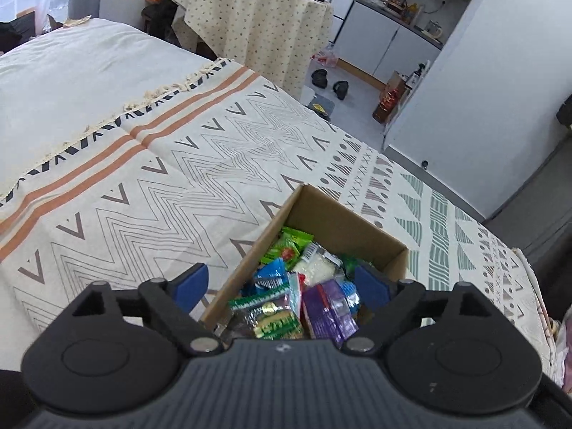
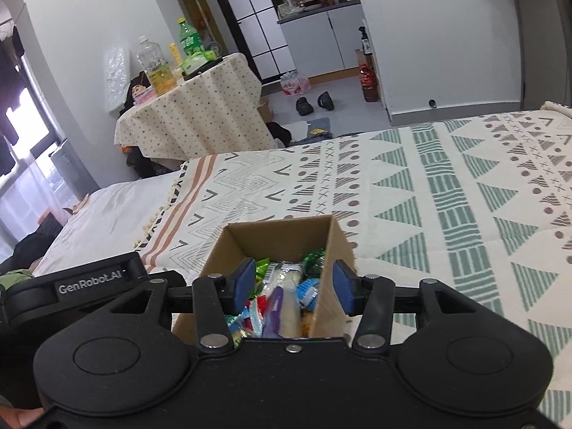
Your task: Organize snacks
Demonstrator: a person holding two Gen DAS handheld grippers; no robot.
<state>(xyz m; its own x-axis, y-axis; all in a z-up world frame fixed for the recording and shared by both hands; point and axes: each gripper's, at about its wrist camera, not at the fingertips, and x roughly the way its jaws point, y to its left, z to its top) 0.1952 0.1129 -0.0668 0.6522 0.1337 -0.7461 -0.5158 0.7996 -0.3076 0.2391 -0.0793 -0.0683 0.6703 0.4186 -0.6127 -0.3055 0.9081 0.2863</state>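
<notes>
Snacks [image 1: 304, 286] fill a cardboard box [image 1: 343, 221] that sits on a patterned blanket [image 1: 178, 164] over a bed, at the lower centre of both wrist views; green, blue and purple packets and a pale white pack lie heaped inside with no order to them. No loose packets show on the blanket around the box, so the gathering looks done, and what may remain is sorting or tidying the pile, though the pictures alone cannot settle that. The left tool [image 1: 286, 286] hangs over the box with its blue pads spread wide and nothing between them. The right tool [image 2: 294, 286] is likewise spread, empty, its pads straddling the box's right wall. The blanket carries zigzags, orange stripes and green triangles, with plain white bedding [image 1: 64, 71] beyond its fringe at the upper left. Further off stands a small desk [image 2: 200, 107] draped in dotted cloth, bearing bottles [image 2: 189, 41], and a kitchen nook with white cabinets and shoes [image 2: 314, 103] on the floor
</notes>
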